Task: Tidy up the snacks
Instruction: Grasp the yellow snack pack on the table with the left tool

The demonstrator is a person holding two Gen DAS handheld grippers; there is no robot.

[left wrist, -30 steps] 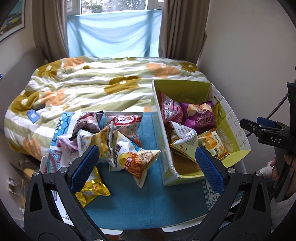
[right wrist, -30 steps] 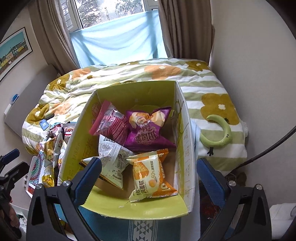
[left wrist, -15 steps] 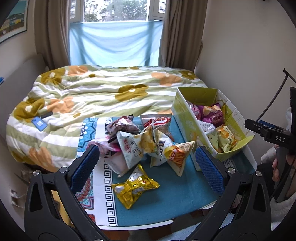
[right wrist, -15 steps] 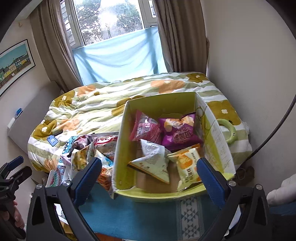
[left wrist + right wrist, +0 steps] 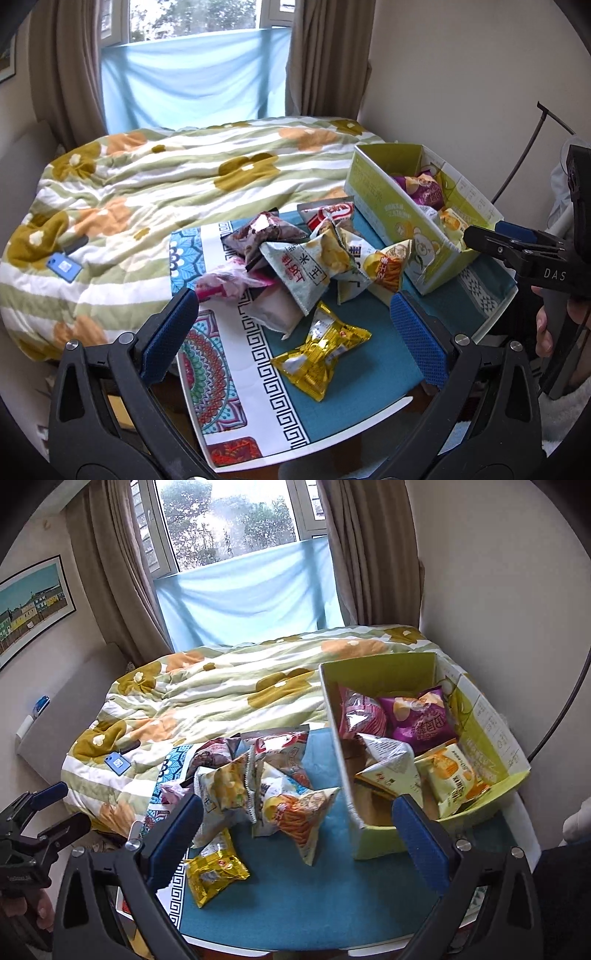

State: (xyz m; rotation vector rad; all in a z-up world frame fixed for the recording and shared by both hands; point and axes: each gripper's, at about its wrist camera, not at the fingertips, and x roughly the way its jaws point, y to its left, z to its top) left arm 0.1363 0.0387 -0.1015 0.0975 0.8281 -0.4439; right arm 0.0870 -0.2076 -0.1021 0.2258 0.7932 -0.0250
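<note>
- Both my tools have pulled back from the green box point(image 5: 487, 786); left tool point(image 5: 295, 325) and right tool point(image 5: 299, 834) gape wide, empty.
- Gold packet point(image 5: 321, 354) looks light, crinkly, slippery; I'd pinch its sealed edge.

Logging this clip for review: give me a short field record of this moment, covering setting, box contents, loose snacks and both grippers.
setting: small table with a teal patterned cloth, beside a bed
box: green cardboard box at the table's right, open top
in box: pink bag, purple bag, white bag, orange-yellow bag
loose snacks: pile of bags left of the box; gold packet lying apart, nearest the camera
left gripper: open, empty, above the table
right gripper: open, empty
</note>
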